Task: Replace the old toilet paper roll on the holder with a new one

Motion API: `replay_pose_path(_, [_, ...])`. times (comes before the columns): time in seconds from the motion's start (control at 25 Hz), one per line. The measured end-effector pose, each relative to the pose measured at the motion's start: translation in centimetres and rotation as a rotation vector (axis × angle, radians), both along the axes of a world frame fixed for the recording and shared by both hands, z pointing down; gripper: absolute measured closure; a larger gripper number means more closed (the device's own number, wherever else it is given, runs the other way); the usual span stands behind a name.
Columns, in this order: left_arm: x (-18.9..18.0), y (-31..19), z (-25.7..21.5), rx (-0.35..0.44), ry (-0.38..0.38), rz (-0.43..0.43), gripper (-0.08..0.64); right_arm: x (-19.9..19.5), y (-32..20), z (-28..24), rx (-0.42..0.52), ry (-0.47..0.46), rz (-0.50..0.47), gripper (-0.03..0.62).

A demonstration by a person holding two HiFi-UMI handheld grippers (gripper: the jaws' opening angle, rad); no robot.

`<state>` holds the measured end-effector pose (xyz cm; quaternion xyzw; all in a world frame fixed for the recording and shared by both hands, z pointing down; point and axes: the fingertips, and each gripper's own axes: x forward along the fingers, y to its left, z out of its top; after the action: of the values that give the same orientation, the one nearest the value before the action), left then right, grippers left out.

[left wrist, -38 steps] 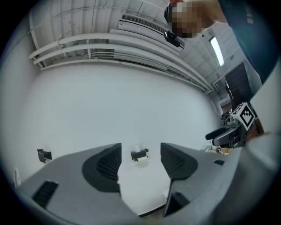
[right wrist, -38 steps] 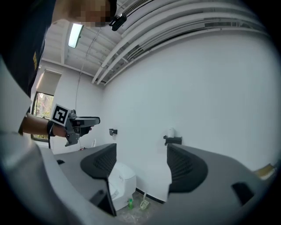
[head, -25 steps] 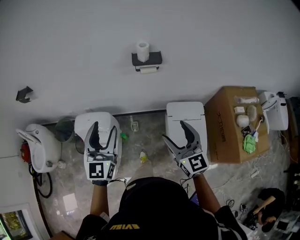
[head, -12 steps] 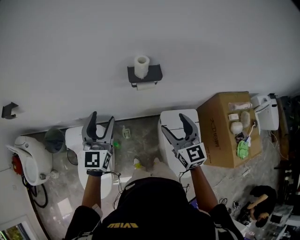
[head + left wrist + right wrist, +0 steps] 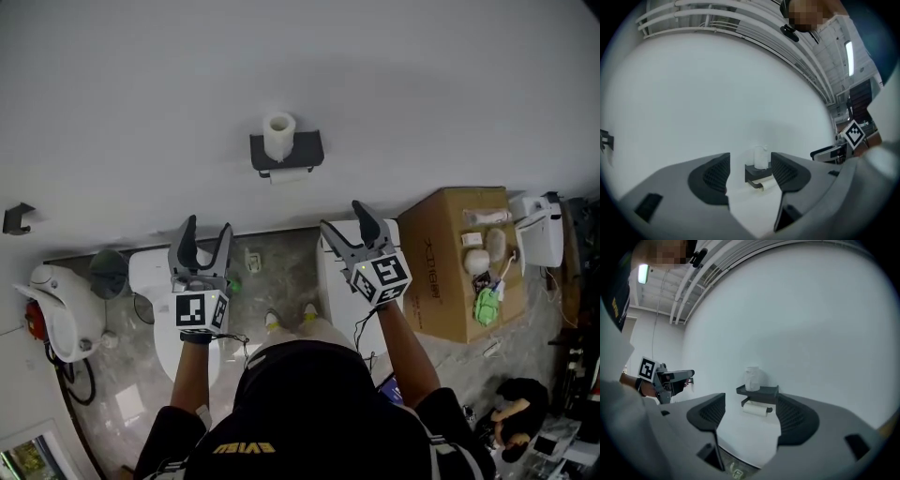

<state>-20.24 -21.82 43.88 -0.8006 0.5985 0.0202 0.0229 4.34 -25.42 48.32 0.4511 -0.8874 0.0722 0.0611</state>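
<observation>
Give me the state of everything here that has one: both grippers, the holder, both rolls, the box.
left gripper: open, empty.
right gripper: open, empty.
holder: fixed to the wall, untouched by either gripper.
new roll: upright on the holder's top shelf.
old roll: lying across the bar under the shelf, not yet removed.
cardboard box: on the floor, small items lying on top.
</observation>
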Motion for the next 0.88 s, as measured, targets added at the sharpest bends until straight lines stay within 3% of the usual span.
replay_pose_path(0.36, [2.0, -2.9, 1.8, -0.016, -0.022, 0.011, 0.279, -0.5, -6.8, 4.1, -0.015, 0.043, 0.002, 0.278])
replay_pose_path(0.88, [3.0, -3.3, 2.7, -0.045, -0.020, 0.020, 0.279, -3.2, -11.9, 10.6, -0.122, 0.084, -0.007, 0.328])
